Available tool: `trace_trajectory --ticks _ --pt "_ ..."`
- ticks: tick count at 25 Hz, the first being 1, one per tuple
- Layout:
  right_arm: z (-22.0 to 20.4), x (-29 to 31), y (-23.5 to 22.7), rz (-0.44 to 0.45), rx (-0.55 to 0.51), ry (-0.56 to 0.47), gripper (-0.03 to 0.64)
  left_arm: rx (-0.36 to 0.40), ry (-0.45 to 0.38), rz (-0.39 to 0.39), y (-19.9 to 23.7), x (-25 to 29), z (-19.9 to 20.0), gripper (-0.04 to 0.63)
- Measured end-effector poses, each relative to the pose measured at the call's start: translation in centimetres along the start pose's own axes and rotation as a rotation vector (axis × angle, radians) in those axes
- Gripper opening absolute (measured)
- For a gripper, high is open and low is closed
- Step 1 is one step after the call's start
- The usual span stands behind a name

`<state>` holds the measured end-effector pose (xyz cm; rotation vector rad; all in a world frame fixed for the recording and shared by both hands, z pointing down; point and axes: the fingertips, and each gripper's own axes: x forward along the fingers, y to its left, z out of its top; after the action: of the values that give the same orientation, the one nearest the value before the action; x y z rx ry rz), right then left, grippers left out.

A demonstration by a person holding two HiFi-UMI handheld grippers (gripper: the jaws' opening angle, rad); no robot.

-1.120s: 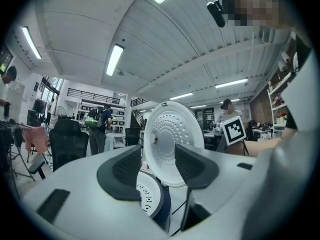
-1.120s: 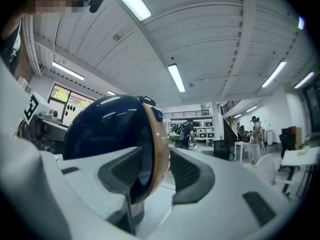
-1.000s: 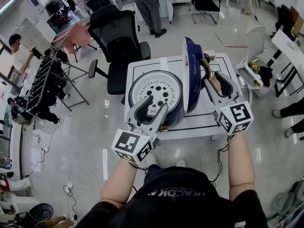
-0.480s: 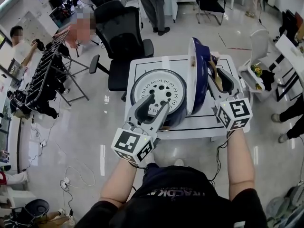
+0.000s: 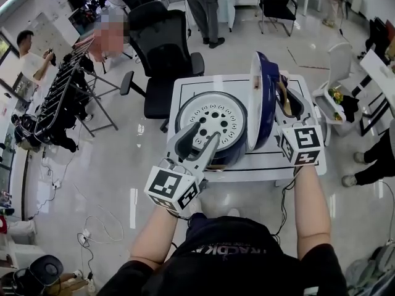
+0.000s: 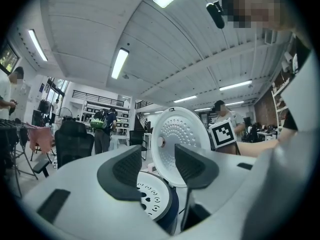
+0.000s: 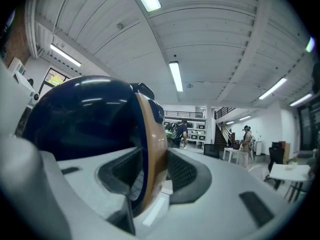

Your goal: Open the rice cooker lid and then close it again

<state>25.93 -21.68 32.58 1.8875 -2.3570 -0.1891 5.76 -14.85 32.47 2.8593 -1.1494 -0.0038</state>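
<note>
Cooker (image 5: 233, 155) on tabletop (image 5: 185, 86), lid (image 5: 263, 103) standing open, white perforated plate (image 5: 216, 115) sitting in it. Right gripper (image 5: 286, 98) jaws clamped on the lid's handle (image 7: 150, 149). Left gripper (image 5: 207, 132) jaws apart, empty, at the cooker's front.

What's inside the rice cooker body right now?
With the lid up, a white perforated tray fills the rice cooker opening. It covers everything below, so the contents can't be seen.

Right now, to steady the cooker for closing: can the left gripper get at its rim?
Likely yes: the left gripper hangs open by the cooker's near rim, nothing between them; the lid stands upright, off to the right.
</note>
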Motion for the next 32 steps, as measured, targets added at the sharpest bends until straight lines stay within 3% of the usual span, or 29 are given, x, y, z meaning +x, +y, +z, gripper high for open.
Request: trace_trajectory --ticks 12,20,32 --pt "0.6 0.6 0.1 -0.062 -0.016 0.035 0.132 0.007 -0.006 0.016 1.0 -1.8 0.9 0.201" --pt "1.7 1.1 2.2 -0.074 -0.119 0.052 0.129 0.005 -0.002 0.036 2.4 -3.5 0.9 0.201" --pt "3.4 3.3 6.7 -0.08 -0.315 0.084 0.13 0.003 -0.001 0.0 5.5 -4.2 1.8 0.192"
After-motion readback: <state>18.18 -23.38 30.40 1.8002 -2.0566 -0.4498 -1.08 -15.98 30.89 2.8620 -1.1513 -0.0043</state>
